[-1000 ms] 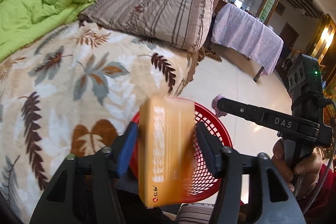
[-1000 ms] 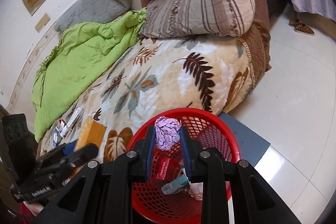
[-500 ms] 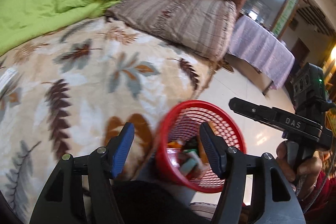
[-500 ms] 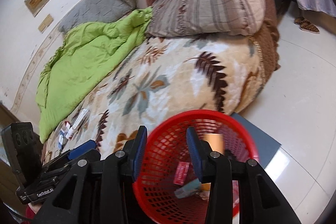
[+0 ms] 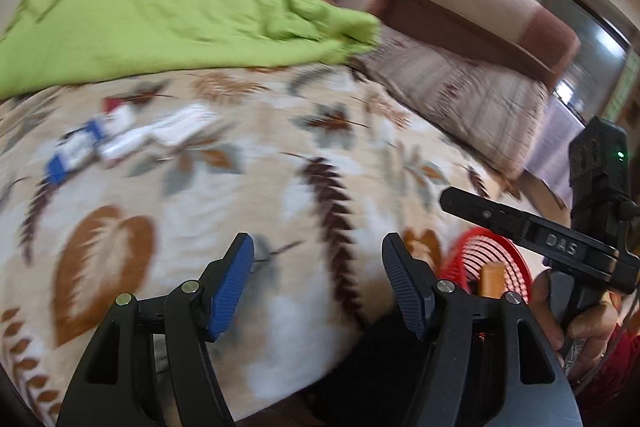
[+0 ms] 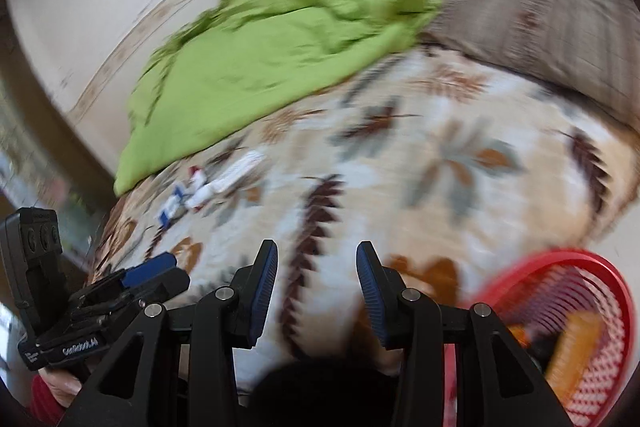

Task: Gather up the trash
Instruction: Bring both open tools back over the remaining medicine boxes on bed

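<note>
A: What is there, biggest first?
B: A bed under a cream leaf-print blanket [image 5: 248,187], the landmark. A crumpled lime-green quilt [image 5: 160,7] lies on its far side.
A: And the trash?
B: A red plastic mesh basket [image 6: 580,327] beside the bed's near edge holds an orange box [image 6: 572,351]. Blurred small white-and-blue packets [image 5: 120,139] lie on the blanket.
A: The claws?
B: Left claw [image 5: 316,283] apart, empty. Right claw [image 6: 316,291] apart, empty.

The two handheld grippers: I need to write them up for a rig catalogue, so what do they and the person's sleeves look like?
The left gripper and right gripper have black angular plastic bodies with silver pivot screws and ribbed blue finger pads. Seen from the side, the right gripper carries white "DAS" lettering and a black box with a green light; the left carries small white lettering. Red sleeves show at both wrists.
</note>
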The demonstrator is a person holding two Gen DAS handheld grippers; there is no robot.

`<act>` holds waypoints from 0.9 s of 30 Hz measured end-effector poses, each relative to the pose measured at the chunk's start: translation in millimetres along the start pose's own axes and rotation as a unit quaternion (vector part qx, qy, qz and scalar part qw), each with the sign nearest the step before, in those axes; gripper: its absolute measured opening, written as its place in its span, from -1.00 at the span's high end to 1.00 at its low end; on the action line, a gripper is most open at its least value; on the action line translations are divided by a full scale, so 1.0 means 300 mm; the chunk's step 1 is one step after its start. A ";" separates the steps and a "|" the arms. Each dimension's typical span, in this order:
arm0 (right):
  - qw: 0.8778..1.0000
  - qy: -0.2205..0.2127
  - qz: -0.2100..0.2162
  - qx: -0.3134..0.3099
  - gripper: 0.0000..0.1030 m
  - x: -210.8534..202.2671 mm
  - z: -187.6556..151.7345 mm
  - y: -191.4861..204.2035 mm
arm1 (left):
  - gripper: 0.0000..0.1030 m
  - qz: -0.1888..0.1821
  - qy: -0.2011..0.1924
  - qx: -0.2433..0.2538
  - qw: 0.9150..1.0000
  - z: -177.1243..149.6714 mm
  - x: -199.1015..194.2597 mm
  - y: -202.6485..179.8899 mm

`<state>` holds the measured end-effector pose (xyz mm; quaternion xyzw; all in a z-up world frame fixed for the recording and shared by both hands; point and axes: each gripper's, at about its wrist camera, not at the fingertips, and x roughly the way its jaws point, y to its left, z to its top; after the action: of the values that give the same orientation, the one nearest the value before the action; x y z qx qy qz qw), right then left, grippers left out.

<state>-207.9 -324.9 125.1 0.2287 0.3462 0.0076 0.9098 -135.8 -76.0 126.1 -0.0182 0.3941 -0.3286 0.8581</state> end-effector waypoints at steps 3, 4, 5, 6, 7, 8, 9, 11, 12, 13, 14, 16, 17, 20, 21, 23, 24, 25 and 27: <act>0.999 0.018 0.028 -0.024 0.14 0.110 0.024 0.121 | -0.27 0.027 -0.018 -0.030 0.999 -0.015 -0.072 0.101; 0.999 0.021 0.034 -0.032 0.14 0.136 0.027 0.151 | -0.28 0.036 -0.021 -0.040 0.998 -0.020 -0.091 0.133; 0.998 0.024 0.036 -0.041 0.14 0.166 0.030 0.183 | -0.28 0.044 -0.022 -0.046 0.998 -0.023 -0.101 0.153; 0.997 0.030 0.037 -0.054 0.14 0.212 0.032 0.225 | -0.28 0.055 -0.024 -0.051 0.997 -0.027 -0.116 0.181; 0.997 0.032 0.038 -0.060 0.14 0.238 0.033 0.248 | -0.28 0.063 -0.026 -0.055 0.996 -0.030 -0.127 0.199; 0.996 0.036 0.040 -0.065 0.14 0.270 0.035 0.272 | -0.28 0.076 -0.029 -0.058 0.995 -0.033 -0.142 0.225; 0.996 0.043 0.041 -0.066 0.14 0.309 0.036 0.295 | -0.28 0.083 -0.031 -0.059 0.994 -0.035 -0.150 0.240; 0.996 0.048 0.045 -0.062 0.14 0.358 0.043 0.319 | -0.30 0.103 -0.038 -0.059 0.992 -0.035 -0.166 0.277; 0.996 0.048 0.045 -0.062 0.14 0.378 0.044 0.330 | -0.32 0.112 -0.040 -0.061 0.991 -0.032 -0.169 0.300; 0.996 0.049 0.044 -0.064 0.14 0.392 0.045 0.338 | -0.33 0.119 -0.043 -0.066 0.990 -0.029 -0.170 0.324; 0.996 0.048 0.041 -0.065 0.14 0.407 0.044 0.342 | -0.34 0.125 -0.045 -0.069 0.989 -0.026 -0.167 0.342; 0.996 0.048 0.035 -0.067 0.14 0.426 0.035 0.339 | -0.34 0.141 -0.048 -0.069 0.986 -0.014 -0.160 0.384; 0.996 0.051 0.032 -0.068 0.14 0.435 0.028 0.333 | -0.35 0.153 -0.051 -0.069 0.985 -0.005 -0.155 0.412; 0.996 0.061 0.034 -0.057 0.14 0.451 0.017 0.299 | -0.36 0.171 -0.053 -0.077 0.981 0.028 -0.139 0.508; 0.996 0.052 0.047 -0.049 0.14 0.440 0.022 0.286 | -0.37 0.175 -0.052 -0.079 0.980 0.041 -0.130 0.539; 0.997 0.043 0.051 -0.041 0.13 0.429 0.026 0.270 | -0.37 0.188 -0.048 -0.079 0.978 0.074 -0.100 0.611; 0.997 0.046 0.057 -0.034 0.13 0.430 0.026 0.263 | -0.37 0.194 -0.045 -0.079 0.977 0.089 -0.081 0.642; 0.996 0.049 0.065 -0.028 0.13 0.433 0.026 0.258 | -0.37 0.200 -0.039 -0.079 0.976 0.104 -0.059 0.675; 0.996 0.050 0.069 -0.023 0.13 0.439 0.029 0.253 | -0.37 0.203 -0.022 -0.075 0.976 0.128 -0.004 0.734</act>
<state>-91.4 -237.8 80.3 0.2303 0.3748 0.0900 0.8935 11.0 88.4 89.6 -0.0096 0.3946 -0.1165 0.9114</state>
